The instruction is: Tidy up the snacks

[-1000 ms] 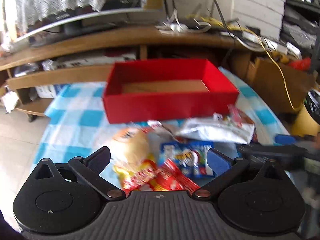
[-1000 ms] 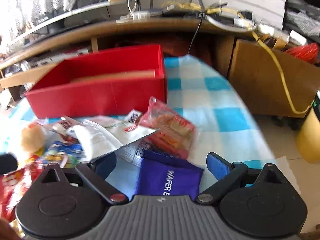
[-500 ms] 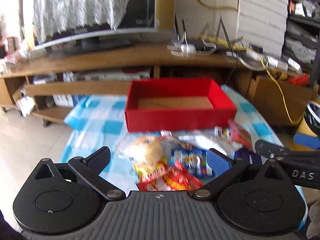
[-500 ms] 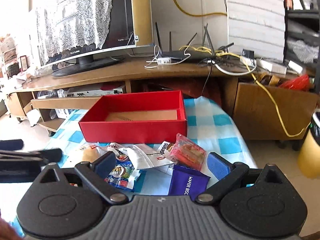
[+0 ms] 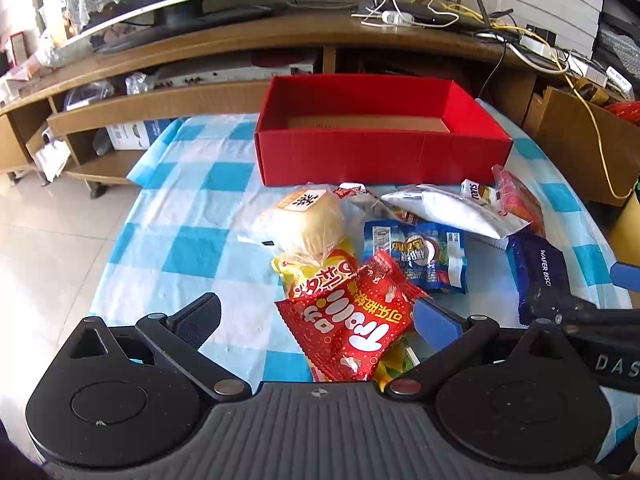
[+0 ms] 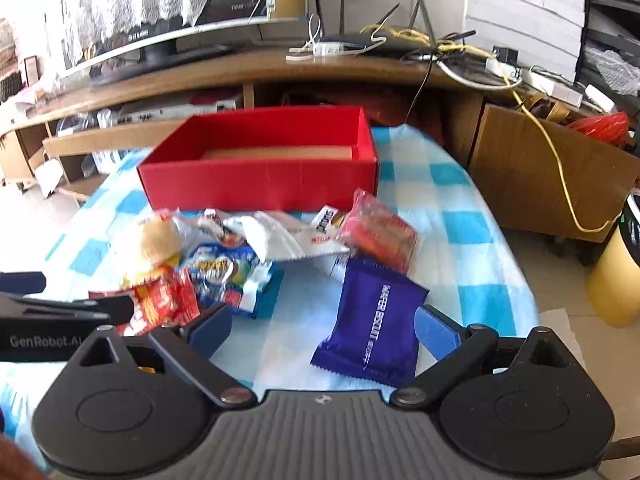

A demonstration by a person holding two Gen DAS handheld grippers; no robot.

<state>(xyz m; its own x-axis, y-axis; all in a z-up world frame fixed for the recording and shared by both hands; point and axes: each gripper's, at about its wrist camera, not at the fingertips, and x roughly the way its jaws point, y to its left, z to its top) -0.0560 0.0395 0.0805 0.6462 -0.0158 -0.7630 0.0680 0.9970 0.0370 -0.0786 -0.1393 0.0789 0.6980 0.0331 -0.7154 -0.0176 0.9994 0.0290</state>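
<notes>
An empty red box stands at the far side of the blue-checked table. A pile of snacks lies before it: a wrapped bun, a red gummy bag, a blue packet, a white bag, a pink-red cracker pack and a purple wafer pack. My left gripper is open, with the red gummy bag between its fingers. My right gripper is open, above the purple wafer pack.
A wooden TV bench with a monitor, router and cables runs behind the table. A cardboard box and a yellow bin stand right of the table. Tiled floor lies to the left.
Both grippers pulled back and up from the pile, then came lower and closer again. The snacks and red box have not moved. Both grippers stay open.
</notes>
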